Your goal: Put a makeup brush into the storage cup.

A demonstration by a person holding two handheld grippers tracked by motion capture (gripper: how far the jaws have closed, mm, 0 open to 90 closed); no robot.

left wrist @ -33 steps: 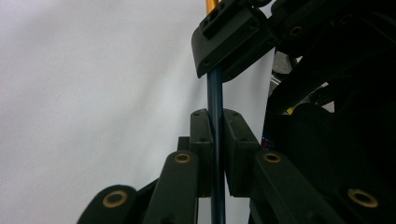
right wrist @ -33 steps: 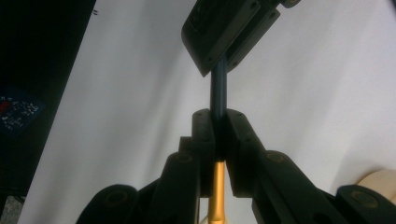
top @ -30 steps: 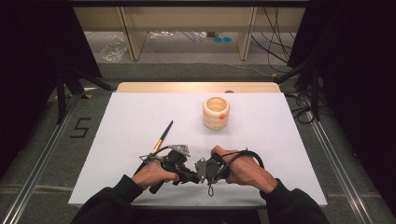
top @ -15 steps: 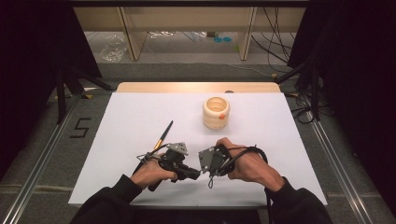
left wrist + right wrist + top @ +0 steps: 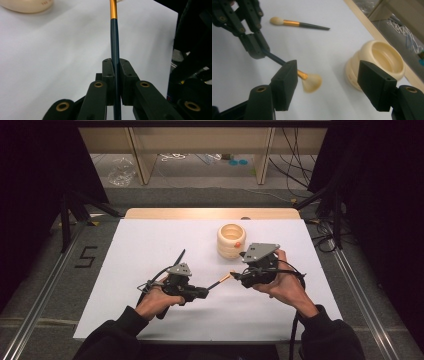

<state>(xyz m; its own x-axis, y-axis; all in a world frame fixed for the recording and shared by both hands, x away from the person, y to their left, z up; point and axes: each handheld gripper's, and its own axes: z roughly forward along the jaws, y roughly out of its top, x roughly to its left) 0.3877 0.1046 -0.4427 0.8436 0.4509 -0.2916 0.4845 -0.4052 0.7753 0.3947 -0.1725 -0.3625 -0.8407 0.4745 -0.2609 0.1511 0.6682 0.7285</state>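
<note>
I'm clamping brush (image 5: 114, 50) handle in left gripper (image 5: 199, 293); right gripper (image 5: 327, 87) jaws opening wide, empty. Next: carrying brush to cup (image 5: 231, 240), upper centre.

A white sheet (image 5: 150, 240) is covering the wooden table (image 5: 210, 213). Toward twelve o'clock, wooden shelf legs (image 5: 263, 150) are standing on grey floor (image 5: 200, 195); black curtains (image 5: 30, 170) are hanging at nine and three.

I work in a lab recording booth: black curtains (image 5: 30, 195) close in both sides, my white table sheet (image 5: 150, 240) lies between metal floor rails (image 5: 45, 295), a taped number five (image 5: 86, 256) marks the grey floor, and loose cables (image 5: 300, 150) trail beneath wooden shelving (image 5: 200, 145) behind.
</note>
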